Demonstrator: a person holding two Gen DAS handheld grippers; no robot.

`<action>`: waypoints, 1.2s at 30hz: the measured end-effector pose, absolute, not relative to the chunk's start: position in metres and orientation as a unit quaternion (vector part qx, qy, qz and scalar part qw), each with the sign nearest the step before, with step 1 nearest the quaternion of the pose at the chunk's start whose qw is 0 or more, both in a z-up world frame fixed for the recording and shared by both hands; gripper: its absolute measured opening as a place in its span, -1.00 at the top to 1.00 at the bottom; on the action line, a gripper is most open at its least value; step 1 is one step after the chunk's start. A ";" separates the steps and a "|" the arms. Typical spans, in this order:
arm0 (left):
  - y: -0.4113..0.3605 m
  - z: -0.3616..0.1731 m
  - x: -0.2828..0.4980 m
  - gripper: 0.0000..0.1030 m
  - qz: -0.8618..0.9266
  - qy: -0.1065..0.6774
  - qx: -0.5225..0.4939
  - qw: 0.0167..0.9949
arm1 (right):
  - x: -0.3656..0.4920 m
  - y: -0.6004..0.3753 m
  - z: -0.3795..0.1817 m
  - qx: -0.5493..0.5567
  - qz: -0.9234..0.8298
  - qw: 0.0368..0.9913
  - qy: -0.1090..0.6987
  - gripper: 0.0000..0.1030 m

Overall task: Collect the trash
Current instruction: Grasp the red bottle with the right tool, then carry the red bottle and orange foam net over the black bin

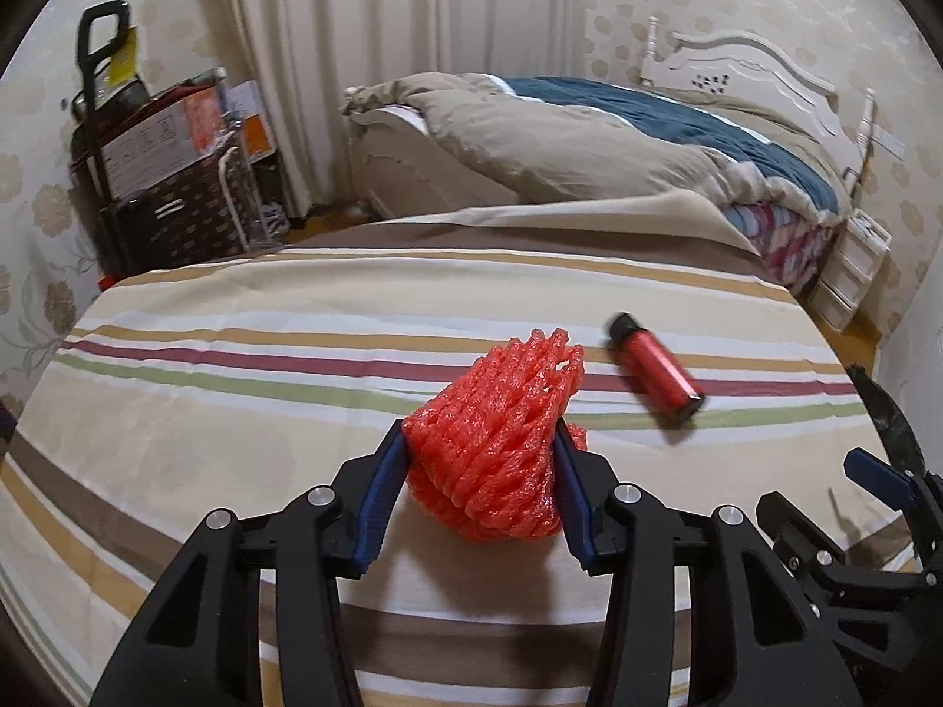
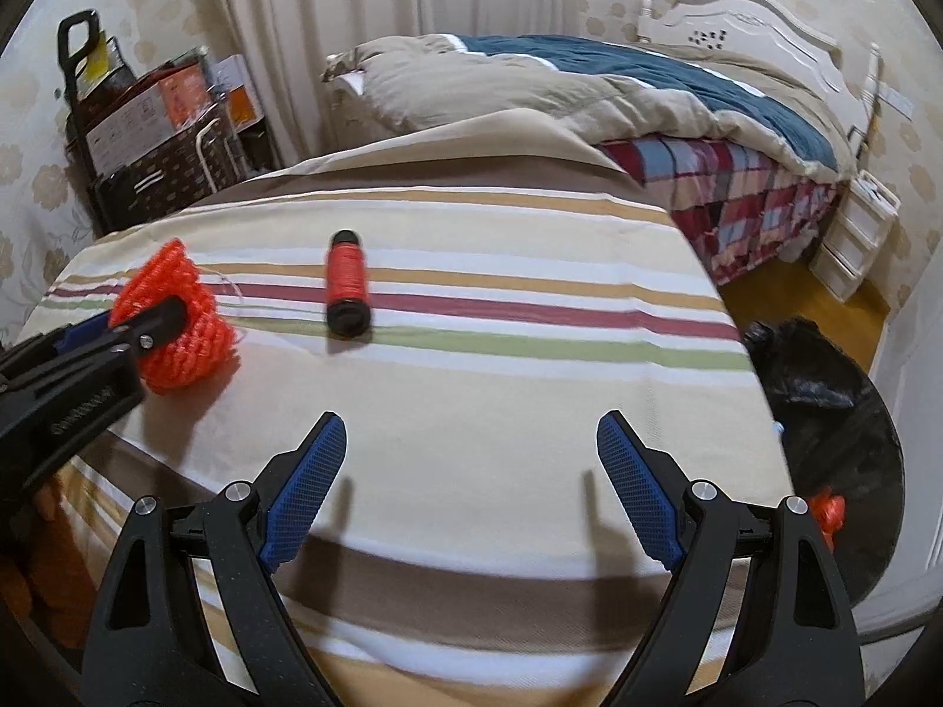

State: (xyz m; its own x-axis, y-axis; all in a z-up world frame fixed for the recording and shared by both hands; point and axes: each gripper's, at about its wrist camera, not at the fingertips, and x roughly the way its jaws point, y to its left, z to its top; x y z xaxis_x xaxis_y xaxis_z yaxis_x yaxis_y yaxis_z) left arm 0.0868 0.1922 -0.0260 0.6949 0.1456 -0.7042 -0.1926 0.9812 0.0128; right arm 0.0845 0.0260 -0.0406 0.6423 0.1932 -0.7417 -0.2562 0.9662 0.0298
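Left wrist view: the left gripper (image 1: 480, 459) is seen closed on a crumpled red foam net (image 1: 495, 436), its blue pads pressed against both flanks of the net, which is squeezed narrow between them. The net appears to rest on the striped sheet (image 1: 236, 353) of the near bed. A red cylinder with black ends (image 1: 651, 371) lies on the sheet just beside the net, up and to the right, blurred and untouched. Part of the right gripper (image 1: 872, 471) is visible at the lower right edge. An unmade bed (image 1: 589, 135) and a stack of boxes (image 1: 171, 147) stand behind.

Right wrist view: the right gripper (image 2: 471, 471) is shown with its jaws spread wide and nothing between them, held over bare sheet (image 2: 501, 400). The cylinder (image 2: 348, 283) lies well ahead of it, towards the left. At the far left the left gripper (image 2: 141, 330) is seen clamped on the net (image 2: 177, 318). A black trash bag (image 2: 825, 412) stands on the floor off the right edge of the bed, with a scrap of similar red net (image 2: 828, 512) at its mouth.

The step in hand is judged to be the pick-up of the net, with the grasp made. The next move would call for the net to be lifted clear of the sheet and carried across to the bag, then released over its opening; the soft foam may slip if the squeeze is slackened. The cylinder remains to be collected, and the free right gripper is well placed for it.
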 end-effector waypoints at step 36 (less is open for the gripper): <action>0.247 -0.033 0.074 0.08 0.160 0.378 -0.036 0.911 | 0.140 0.100 -0.049 -0.074 0.159 0.889 0.424 0.55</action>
State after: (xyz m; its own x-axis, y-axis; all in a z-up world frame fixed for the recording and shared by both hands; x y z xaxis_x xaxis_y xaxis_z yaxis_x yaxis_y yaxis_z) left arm 0.0742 0.2469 -0.0335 0.6630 0.2646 -0.7003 -0.3184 0.9463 0.0561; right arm 0.1402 0.0999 -0.0495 0.5906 0.2200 -0.7764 -0.3456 0.9384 0.0030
